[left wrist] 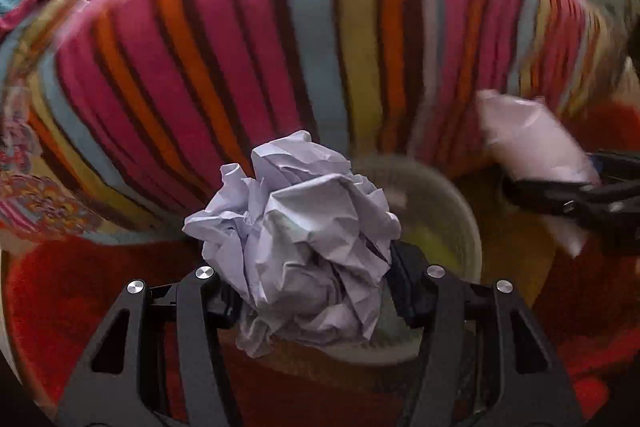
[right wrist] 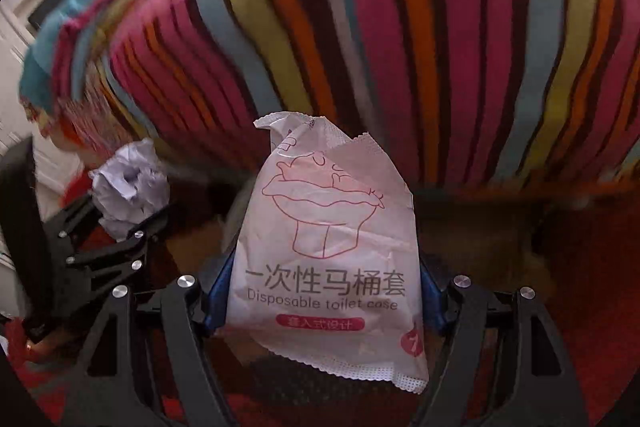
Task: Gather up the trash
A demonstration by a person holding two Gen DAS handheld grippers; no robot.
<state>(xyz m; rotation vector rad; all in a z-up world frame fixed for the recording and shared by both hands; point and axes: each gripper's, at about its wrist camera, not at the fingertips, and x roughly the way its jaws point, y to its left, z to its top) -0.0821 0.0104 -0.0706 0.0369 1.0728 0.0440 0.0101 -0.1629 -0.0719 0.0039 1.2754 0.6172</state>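
- Crumpled paper ball [left wrist: 304, 243] sits clamped in my left gripper [left wrist: 316, 291], just near of a pale bin [left wrist: 460, 211] on the red rug [left wrist: 80, 291].
- The white toilet-cover packet [right wrist: 332, 247] is pinched in my right gripper [right wrist: 320, 307], to the right.
- To drop cleanly, I would centre each piece over the bin's mouth before letting go.
- The paper looks light and springy; the packet is flat and limp.

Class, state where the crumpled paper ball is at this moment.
The crumpled paper ball sits clamped in the left gripper, centre of the left wrist view, above a pale bin beside the striped bedding.
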